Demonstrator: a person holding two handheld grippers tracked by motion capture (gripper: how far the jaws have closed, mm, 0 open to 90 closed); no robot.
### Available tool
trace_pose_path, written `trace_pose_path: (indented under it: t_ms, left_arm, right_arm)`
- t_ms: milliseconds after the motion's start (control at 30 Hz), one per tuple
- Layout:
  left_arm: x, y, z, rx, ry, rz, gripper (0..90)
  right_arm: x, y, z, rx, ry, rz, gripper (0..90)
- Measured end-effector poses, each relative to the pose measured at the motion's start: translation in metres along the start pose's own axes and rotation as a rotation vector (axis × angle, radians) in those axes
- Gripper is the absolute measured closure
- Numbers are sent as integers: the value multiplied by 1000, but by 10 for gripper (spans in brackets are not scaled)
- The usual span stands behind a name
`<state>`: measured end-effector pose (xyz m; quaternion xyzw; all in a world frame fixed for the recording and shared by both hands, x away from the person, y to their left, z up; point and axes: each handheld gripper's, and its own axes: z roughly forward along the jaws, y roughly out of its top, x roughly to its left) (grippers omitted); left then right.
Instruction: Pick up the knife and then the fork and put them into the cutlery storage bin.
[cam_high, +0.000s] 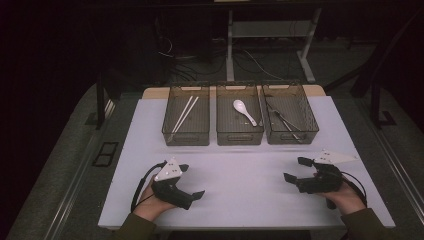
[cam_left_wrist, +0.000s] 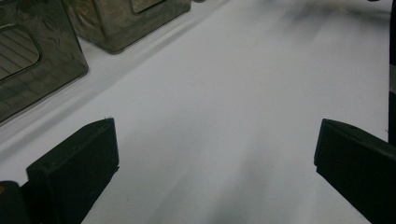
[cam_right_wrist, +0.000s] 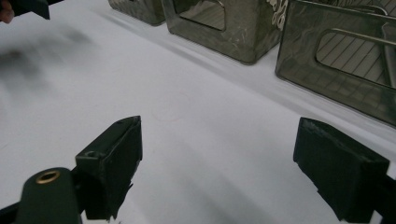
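Observation:
Three smoky see-through bins stand in a row at the back of the white table (cam_high: 240, 172). The left bin (cam_high: 186, 134) holds white chopsticks (cam_high: 186, 112), the middle bin (cam_high: 239, 136) a white spoon (cam_high: 243, 110), the right bin (cam_high: 291, 135) metal cutlery (cam_high: 285, 120). My left gripper (cam_high: 192, 181) rests near the front left, open, with bare table between its jaws (cam_left_wrist: 215, 154). My right gripper (cam_high: 294, 169) sits at the front right, also open and holding nothing (cam_right_wrist: 219, 149).
Both grippers lie well short of the bins, with a wide stretch of bare white tabletop between them. A dark floor, cables and a desk frame (cam_high: 230, 45) lie beyond the table's far edge. Bin walls (cam_right_wrist: 224, 28) show ahead of the right gripper.

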<state>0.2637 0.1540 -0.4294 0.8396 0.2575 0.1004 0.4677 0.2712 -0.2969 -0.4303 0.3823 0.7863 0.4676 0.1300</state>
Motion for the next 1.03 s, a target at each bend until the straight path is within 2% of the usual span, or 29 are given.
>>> trace_pose_path:
  t_ms: [200, 267, 333, 367, 533, 633, 933, 1033]
  left_arm:
    - [0, 0, 0, -1, 0, -1, 0]
    - [0, 0, 0, 0, -1, 0, 0]
    - [0, 0, 0, 0, 0, -1, 0]
    - [0, 0, 0, -1, -1, -1, 0]
    - [0, 0, 0, 7, -2, 5, 0]
    - [0, 0, 0, 7, -4, 5, 0]
    - [-1, 0, 1, 9, -4, 7, 0]
    - [0, -1, 2, 26, 2, 9, 0]
  right_arm:
    - [3, -6, 0, 14, 0, -1, 156]
    - [5, -9, 1, 16, 15, -11, 117]
    - [6, -10, 2, 28, 49, -18, 111]
    - [7, -11, 3, 32, 50, -29, 111]
    - [10, -15, 5, 58, 31, -45, 111]
    - [9, -16, 5, 66, 22, -34, 111]
    - [9, -15, 4, 63, 17, -30, 111]
    - [8, -15, 4, 63, 17, -33, 111]
